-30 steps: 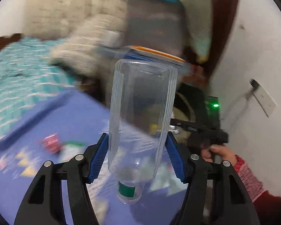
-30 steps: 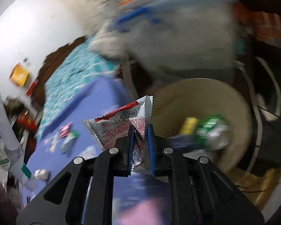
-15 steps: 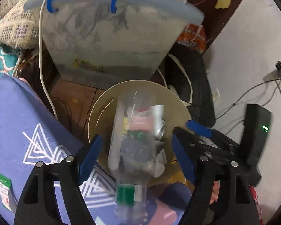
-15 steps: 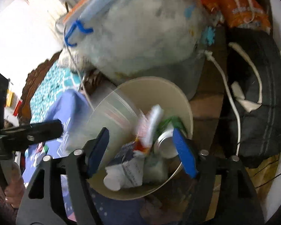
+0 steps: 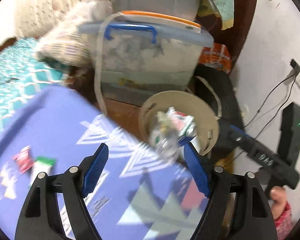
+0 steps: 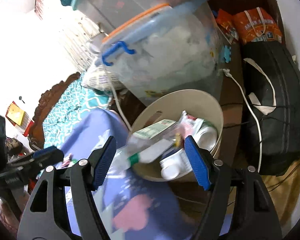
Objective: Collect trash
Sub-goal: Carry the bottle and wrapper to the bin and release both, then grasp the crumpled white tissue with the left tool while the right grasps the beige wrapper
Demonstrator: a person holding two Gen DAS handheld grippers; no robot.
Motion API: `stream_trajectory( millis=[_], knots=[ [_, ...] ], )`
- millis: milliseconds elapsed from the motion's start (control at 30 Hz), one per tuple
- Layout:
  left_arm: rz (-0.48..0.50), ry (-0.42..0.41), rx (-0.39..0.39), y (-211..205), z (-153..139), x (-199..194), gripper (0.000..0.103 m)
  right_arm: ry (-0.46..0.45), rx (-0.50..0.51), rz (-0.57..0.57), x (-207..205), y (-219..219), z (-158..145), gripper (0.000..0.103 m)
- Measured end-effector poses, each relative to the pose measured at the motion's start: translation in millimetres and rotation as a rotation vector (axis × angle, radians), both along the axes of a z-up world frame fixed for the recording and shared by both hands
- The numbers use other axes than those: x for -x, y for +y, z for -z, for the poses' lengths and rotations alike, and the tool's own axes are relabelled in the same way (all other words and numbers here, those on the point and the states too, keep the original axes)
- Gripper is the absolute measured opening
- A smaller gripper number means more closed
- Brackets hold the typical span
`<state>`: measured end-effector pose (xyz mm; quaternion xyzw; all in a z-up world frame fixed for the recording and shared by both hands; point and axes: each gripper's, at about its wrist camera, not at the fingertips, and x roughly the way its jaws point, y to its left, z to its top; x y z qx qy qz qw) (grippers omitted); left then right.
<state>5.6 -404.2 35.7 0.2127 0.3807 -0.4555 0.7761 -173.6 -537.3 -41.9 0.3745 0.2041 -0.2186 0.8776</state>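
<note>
Lying on the purple mat at far left are a red wrapper and a green-topped packet. The left gripper is spread wide, holding nothing. Farther right, the trash bin holds a plastic bottle and wrappers; the right gripper gapes empty above it.
</note>
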Motion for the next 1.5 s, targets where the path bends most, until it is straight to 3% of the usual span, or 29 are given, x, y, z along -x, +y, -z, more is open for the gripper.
stream_trajectory(
  millis=[300, 500, 700, 767, 967, 1200, 1267, 1367, 1500],
  knots=[
    [-0.14, -0.113, 0.005, 125, -17, 8, 0.074, -0.036, -0.052, -0.014, 9, 90, 1, 0.072],
    [-0.246, -0.146, 0.037, 201, -21, -3, 0.074, 0.012, -0.037, -0.105, -14, 131, -7, 0.072],
    [-0.35, -0.098, 0.099, 277, -22, -25, 0.074, 0.038, 0.023, -0.23, -42, 180, -24, 0.064],
    [-0.408, -0.055, 0.127, 313, -20, -40, 0.074, 0.055, 0.051, -0.28, -51, 198, -25, 0.057],
    [-0.573, 0.064, 0.175, 398, -6, -77, 0.073, 0.114, 0.022, -0.423, -82, 244, -1, 0.053],
    [-0.542, 0.09, 0.155, 393, 12, -78, 0.074, 0.192, -0.059, -0.568, -106, 292, 31, 0.055],
    [-0.521, 0.108, 0.145, 381, 19, -82, 0.083, 0.203, -0.065, -0.579, -108, 299, 33, 0.059],
    [-0.488, 0.114, 0.129, 357, 30, -90, 0.083, 0.217, -0.035, -0.587, -115, 313, 31, 0.071],
    [-0.482, 0.119, 0.063, 332, 51, -102, 0.08, 0.241, 0.034, -0.619, -130, 333, 28, 0.07]
  ],
)
